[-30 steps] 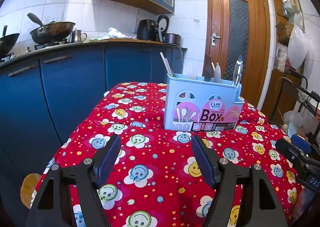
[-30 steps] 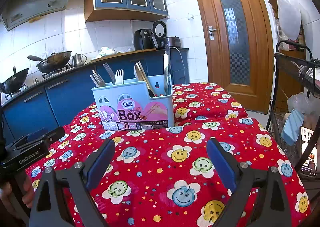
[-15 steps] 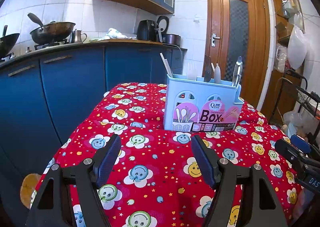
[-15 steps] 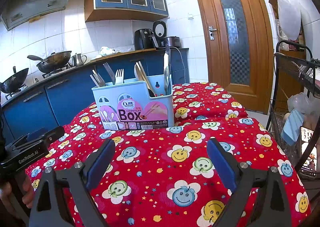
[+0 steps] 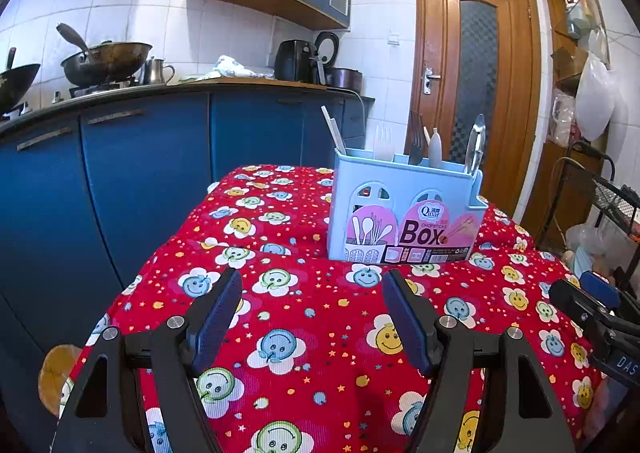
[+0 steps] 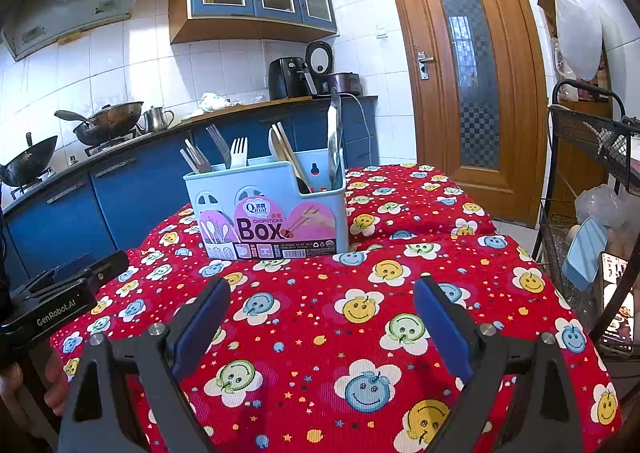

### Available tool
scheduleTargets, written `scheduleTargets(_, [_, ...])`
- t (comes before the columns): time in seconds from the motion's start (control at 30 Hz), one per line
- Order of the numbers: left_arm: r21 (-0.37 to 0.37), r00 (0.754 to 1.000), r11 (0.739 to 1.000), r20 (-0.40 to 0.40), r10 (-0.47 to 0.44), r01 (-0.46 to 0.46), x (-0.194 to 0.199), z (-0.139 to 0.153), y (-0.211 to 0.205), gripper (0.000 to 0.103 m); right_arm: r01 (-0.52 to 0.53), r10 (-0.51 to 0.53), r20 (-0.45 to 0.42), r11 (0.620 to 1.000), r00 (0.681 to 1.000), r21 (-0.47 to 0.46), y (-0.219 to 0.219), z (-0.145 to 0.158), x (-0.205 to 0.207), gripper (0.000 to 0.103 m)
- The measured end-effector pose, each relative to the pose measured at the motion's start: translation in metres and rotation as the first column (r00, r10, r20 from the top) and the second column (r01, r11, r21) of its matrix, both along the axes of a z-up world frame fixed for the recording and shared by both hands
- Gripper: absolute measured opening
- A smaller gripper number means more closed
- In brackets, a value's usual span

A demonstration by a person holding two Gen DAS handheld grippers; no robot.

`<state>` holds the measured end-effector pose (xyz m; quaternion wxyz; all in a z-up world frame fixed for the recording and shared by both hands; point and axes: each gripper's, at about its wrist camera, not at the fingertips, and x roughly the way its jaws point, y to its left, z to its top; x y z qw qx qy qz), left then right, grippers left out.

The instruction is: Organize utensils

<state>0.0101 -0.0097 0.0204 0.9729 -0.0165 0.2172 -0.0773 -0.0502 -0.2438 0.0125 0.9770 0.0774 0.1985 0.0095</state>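
Note:
A light blue utensil box (image 5: 404, 209) (image 6: 268, 209) with a pink "Box" label stands on the red smiley-print tablecloth (image 5: 320, 317) (image 6: 360, 317). Forks (image 6: 239, 151), chopsticks (image 6: 286, 153), a spoon and metal tongs (image 6: 334, 133) stick up out of its compartments. My left gripper (image 5: 312, 293) hovers open over the cloth, short of the box, with nothing between its fingers. My right gripper (image 6: 322, 299) is likewise open and empty, in front of the box. Each gripper's body shows at the edge of the other's view.
Blue kitchen cabinets with a counter (image 5: 120, 157) run along the left, bearing woks (image 5: 104, 61) and appliances. A wooden door (image 6: 464, 73) stands behind. A black wire rack (image 6: 592, 181) with bags is close at the right of the table.

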Motion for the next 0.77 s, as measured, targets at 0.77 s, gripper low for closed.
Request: scheduleTargets(0.77, [-0.003,1.0,1.0,-0.003,0.0,0.0,0.0004,0.0004,0.0003,0.074,-0.001,0.001,-0.001,1.0,1.0,0.0,-0.0007,0.0003,0.0002,0.095])
